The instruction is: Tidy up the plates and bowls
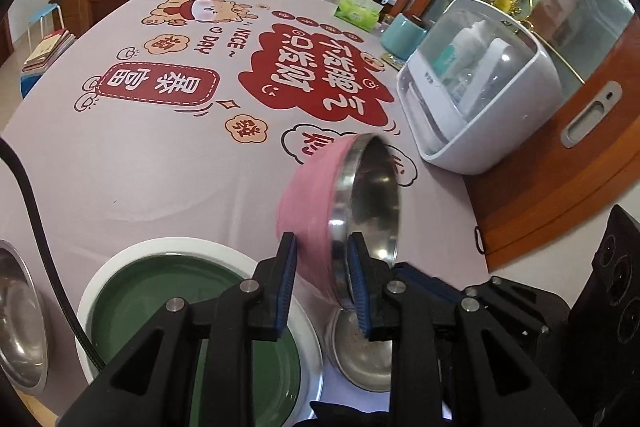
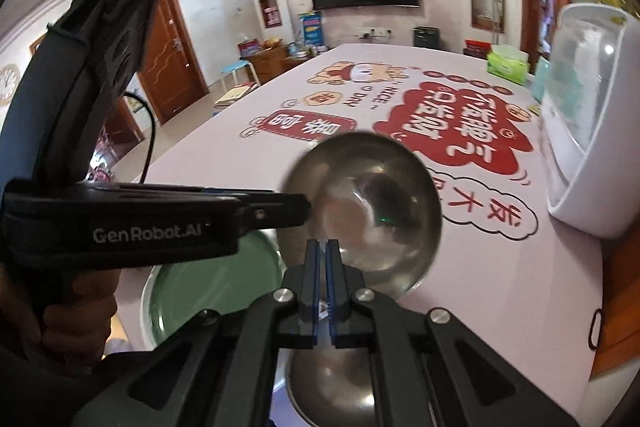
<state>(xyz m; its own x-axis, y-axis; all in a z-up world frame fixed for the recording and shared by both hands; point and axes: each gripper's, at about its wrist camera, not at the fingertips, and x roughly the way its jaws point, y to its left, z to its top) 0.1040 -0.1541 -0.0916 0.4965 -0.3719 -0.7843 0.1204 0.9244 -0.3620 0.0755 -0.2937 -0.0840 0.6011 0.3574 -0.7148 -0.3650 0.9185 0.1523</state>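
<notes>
- Our left gripper point(image 1: 322, 281) pinches the rim of a pink bowl with a shiny steel inside point(image 1: 344, 203). One blue pad is on the pink outside and one is on the steel inside, so the jaws are closed tight on the wall.
- The pink bowl is up in the air and tipped on its side. It hangs over the table with the pink printed cloth point(image 1: 160, 155).
- Right under it sits a small plain steel bowl point(image 1: 366, 355) on the cloth. We think the pink bowl goes into that one next.
- Just beside it is a green plate with a white rim point(image 1: 132, 291). A big steel dish point(image 1: 20, 315) peeks in at the left edge.
- Our right gripper point(image 2: 323, 279) has its jaws almost shut. We cannot tell if anything thin is between them.
- So we think we are part way. One bowl is being carried, and nothing looks stacked yet. The plate and the dishes are all apart.
</notes>
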